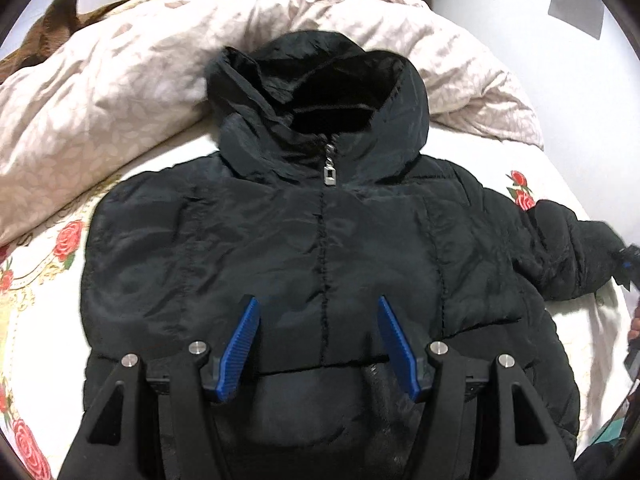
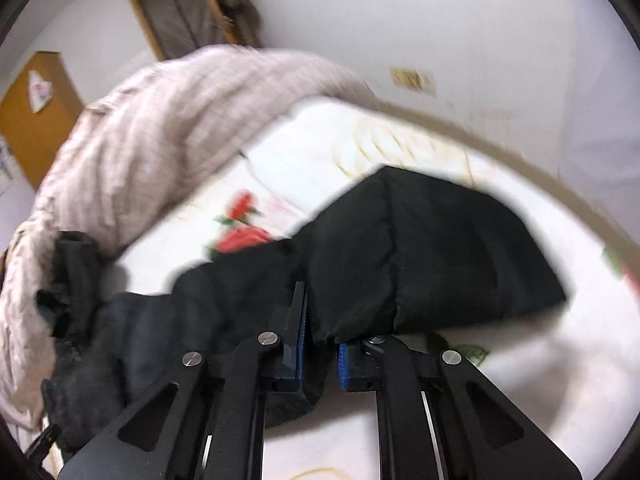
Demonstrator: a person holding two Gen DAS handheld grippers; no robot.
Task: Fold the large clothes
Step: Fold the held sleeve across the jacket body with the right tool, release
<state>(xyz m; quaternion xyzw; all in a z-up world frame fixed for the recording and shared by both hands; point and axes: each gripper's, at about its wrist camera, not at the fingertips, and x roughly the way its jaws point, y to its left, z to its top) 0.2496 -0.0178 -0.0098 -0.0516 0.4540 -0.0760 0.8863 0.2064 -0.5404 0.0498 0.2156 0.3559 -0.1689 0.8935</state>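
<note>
A black hooded puffer jacket (image 1: 320, 240) lies front up on the bed, zipped, with its hood (image 1: 320, 88) towards the duvet. My left gripper (image 1: 317, 300) hovers open over the lower chest, its blue pads (image 1: 244, 344) on either side of the zip line with nothing held. The jacket's right-hand sleeve (image 1: 572, 256) stretches out to the side, and my right gripper (image 1: 632, 260) shows at its cuff. In the right wrist view the sleeve (image 2: 432, 248) drapes across the fingers, and my right gripper (image 2: 322, 320) is shut on its cloth.
A bunched pinkish duvet (image 1: 140, 80) (image 2: 160, 128) fills the far side of the bed. A white sheet with red roses (image 1: 48, 280) (image 2: 480, 400) lies under the jacket. A pale wall (image 2: 440, 20) runs past the bed's far edge, with wooden furniture (image 2: 36, 120) behind.
</note>
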